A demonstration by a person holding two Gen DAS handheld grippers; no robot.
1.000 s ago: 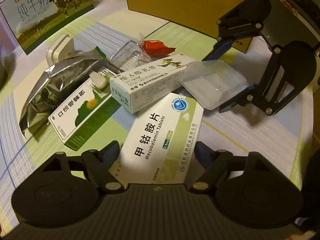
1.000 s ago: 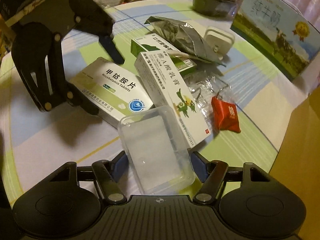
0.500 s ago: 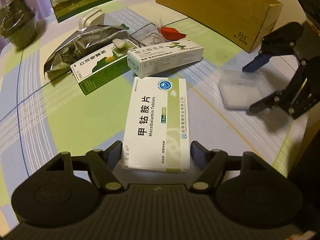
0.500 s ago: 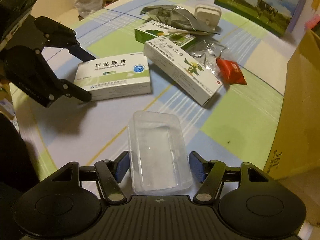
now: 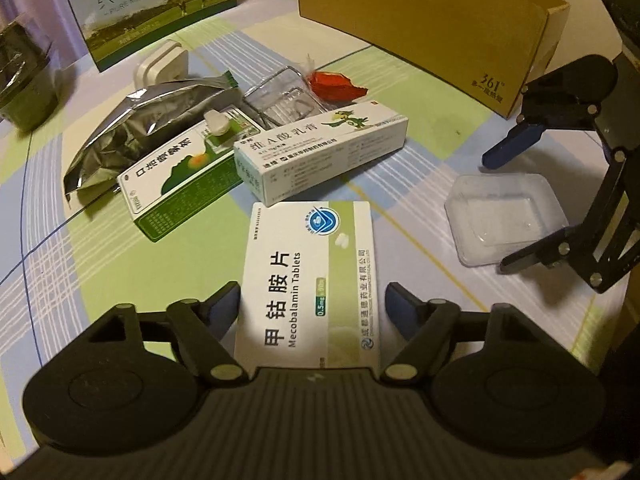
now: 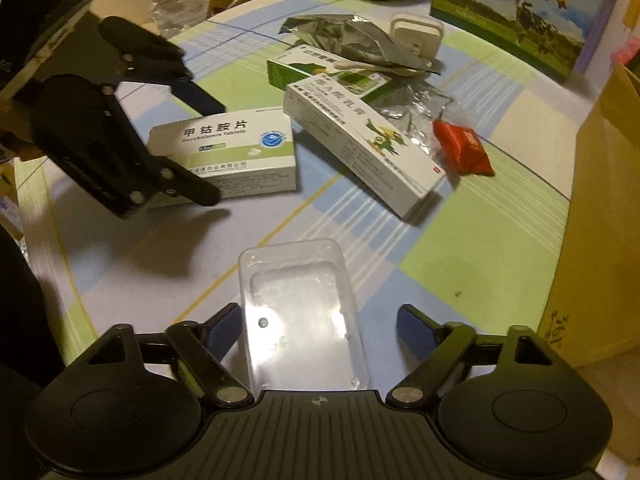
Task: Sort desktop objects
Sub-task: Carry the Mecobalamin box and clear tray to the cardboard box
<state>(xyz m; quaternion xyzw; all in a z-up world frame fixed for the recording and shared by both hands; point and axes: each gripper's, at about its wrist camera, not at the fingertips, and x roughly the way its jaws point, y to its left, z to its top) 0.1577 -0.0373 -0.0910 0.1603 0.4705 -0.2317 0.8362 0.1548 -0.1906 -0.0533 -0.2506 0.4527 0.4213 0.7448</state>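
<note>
A white and green Mecobalamin tablet box lies flat on the checked tablecloth, and my left gripper is shut on its near end. The right wrist view shows that same box between the left gripper's fingers. A clear plastic tray rests on the cloth between the fingers of my right gripper, which is open, with a gap beside its right finger. From the left wrist view the tray sits between the right gripper's spread fingers.
Behind lie a long white ointment box, a green and white box, a silver foil pouch, clear packaging, a red packet and a white charger. A milk carton and a brown cardboard box stand at the back.
Both grippers drew back from the pile, taking the tablet box and the clear tray with them. The right gripper's fingers have spread apart, leaving the tray lying on the cloth.
</note>
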